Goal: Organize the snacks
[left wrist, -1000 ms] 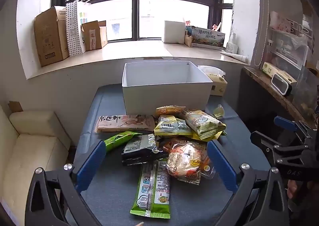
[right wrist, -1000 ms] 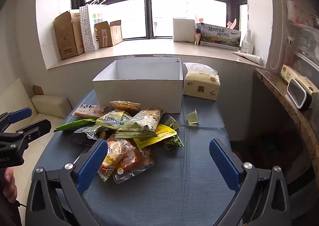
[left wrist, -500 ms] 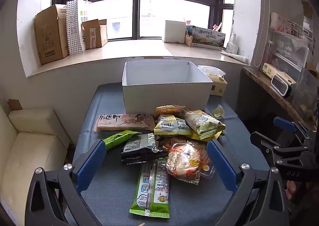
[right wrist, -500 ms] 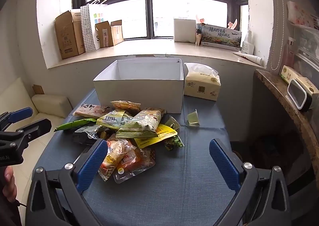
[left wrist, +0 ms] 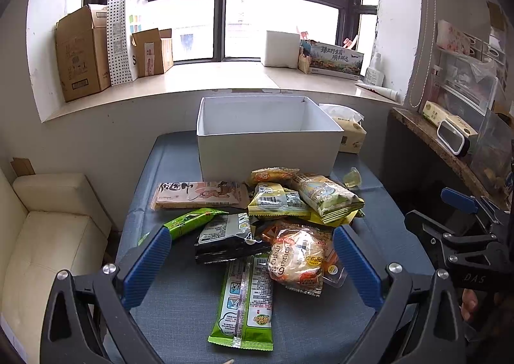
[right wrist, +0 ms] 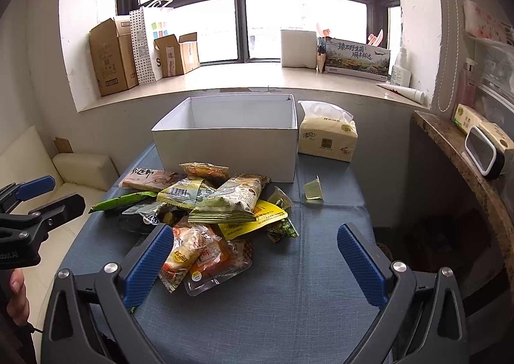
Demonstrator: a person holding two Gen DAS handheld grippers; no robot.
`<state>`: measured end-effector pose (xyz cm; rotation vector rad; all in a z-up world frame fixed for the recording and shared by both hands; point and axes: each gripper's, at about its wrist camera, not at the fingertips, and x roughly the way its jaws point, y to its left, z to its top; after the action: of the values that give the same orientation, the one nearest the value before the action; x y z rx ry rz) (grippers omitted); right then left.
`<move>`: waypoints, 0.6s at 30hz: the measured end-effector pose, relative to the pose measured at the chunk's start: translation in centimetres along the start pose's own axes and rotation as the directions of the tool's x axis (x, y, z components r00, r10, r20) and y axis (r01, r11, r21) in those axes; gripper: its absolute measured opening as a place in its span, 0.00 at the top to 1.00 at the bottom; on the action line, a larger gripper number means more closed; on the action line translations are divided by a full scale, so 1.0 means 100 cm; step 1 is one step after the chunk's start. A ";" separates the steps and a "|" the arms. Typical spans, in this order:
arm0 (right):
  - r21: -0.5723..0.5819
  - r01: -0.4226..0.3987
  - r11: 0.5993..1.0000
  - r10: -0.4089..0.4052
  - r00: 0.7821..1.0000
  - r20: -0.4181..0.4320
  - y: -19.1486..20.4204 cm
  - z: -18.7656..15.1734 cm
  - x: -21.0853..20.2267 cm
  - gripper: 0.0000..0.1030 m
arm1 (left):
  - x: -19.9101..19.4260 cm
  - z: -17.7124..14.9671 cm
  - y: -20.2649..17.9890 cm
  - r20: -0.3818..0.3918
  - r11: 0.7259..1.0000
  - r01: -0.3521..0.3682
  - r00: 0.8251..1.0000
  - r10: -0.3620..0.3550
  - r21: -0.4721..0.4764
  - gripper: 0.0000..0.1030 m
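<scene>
Left tongs (left wrist: 249,262) spread wide, nothing between them, hovering low over the near edge of the surface (left wrist: 180,306), lined up on the snack heap so either side can be reached. Going left to right in the left view: flat pink pack (left wrist: 200,195) lies alone by the box front, easy first pick; green stick (left wrist: 189,221) angles off the heap's left edge; black pack (left wrist: 229,238) sits on top of the long green pack (left wrist: 245,303), which pokes out toward the tongs. Orange bun pack (left wrist: 298,258) overlaps its neighbours, so lifting it may drag others. Yellow-green bags (left wrist: 324,197) are stacked highest, at the back right. White box (left wrist: 268,147) stands open just behind the heap, nothing visible inside, probably the target bin. Jelly cup (right wrist: 313,192) sits apart on the right. Right tongs (right wrist: 255,264) also wide apart, nothing held, waiting beside the heap. Nothing sorted yet, I'd say.
</scene>
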<state>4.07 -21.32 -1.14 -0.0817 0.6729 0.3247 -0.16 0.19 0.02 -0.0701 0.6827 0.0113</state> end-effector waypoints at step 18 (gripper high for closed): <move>0.009 0.000 1.000 0.000 1.000 -0.002 -0.003 -0.002 0.002 0.00 | 0.002 0.000 0.000 -0.005 1.000 0.003 1.000 -0.003 -0.001 0.00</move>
<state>4.17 -21.58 -1.38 -0.0732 0.6768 0.3216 -0.01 0.15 -0.08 -0.0720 0.6872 0.0083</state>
